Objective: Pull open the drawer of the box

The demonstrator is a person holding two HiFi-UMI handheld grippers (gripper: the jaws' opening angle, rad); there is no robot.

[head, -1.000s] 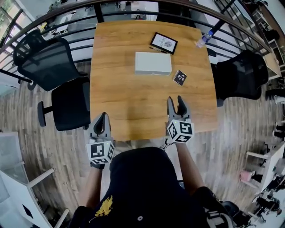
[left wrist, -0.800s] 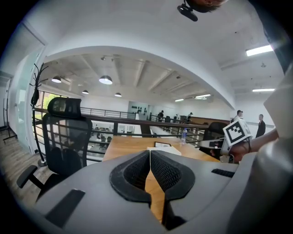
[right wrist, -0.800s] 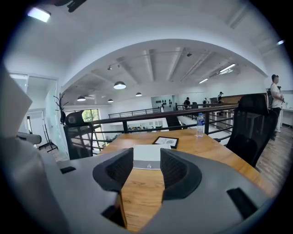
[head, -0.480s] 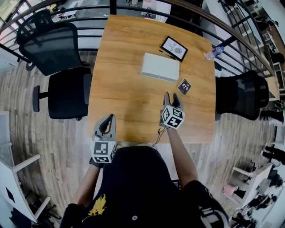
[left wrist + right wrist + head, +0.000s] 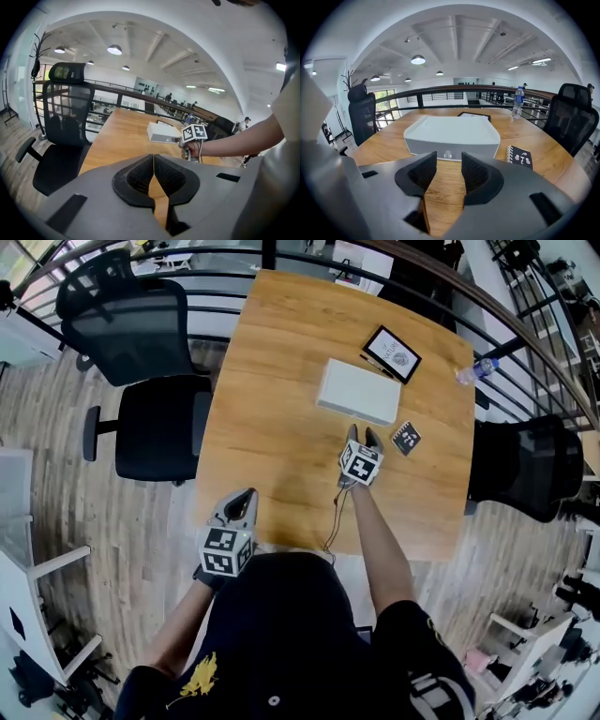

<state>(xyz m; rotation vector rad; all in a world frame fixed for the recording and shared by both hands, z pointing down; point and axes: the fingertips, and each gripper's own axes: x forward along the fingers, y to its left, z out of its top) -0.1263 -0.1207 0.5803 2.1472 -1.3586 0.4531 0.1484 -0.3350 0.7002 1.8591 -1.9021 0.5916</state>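
A flat white box (image 5: 356, 392) lies on the wooden table (image 5: 272, 418), its drawer front facing me with a small clear knob (image 5: 448, 153) at the middle. The drawer looks closed. My right gripper (image 5: 361, 436) is stretched out just short of that front, open, with nothing between its jaws. In the right gripper view the right gripper (image 5: 449, 160) lines up with the knob but stays apart from it. My left gripper (image 5: 244, 498) hovers at the table's near edge, shut and empty. The left gripper (image 5: 153, 161) looks toward the box (image 5: 161, 133) from afar.
A small black notebook (image 5: 406, 438) lies right of the box, a framed picture (image 5: 393, 353) behind it, and a water bottle (image 5: 478, 369) at the far right corner. Black office chairs (image 5: 159, 423) (image 5: 525, 465) flank the table; a railing runs behind.
My right gripper has reached forward from the table's near edge to just before the box's front. The left gripper has stayed by the near edge.
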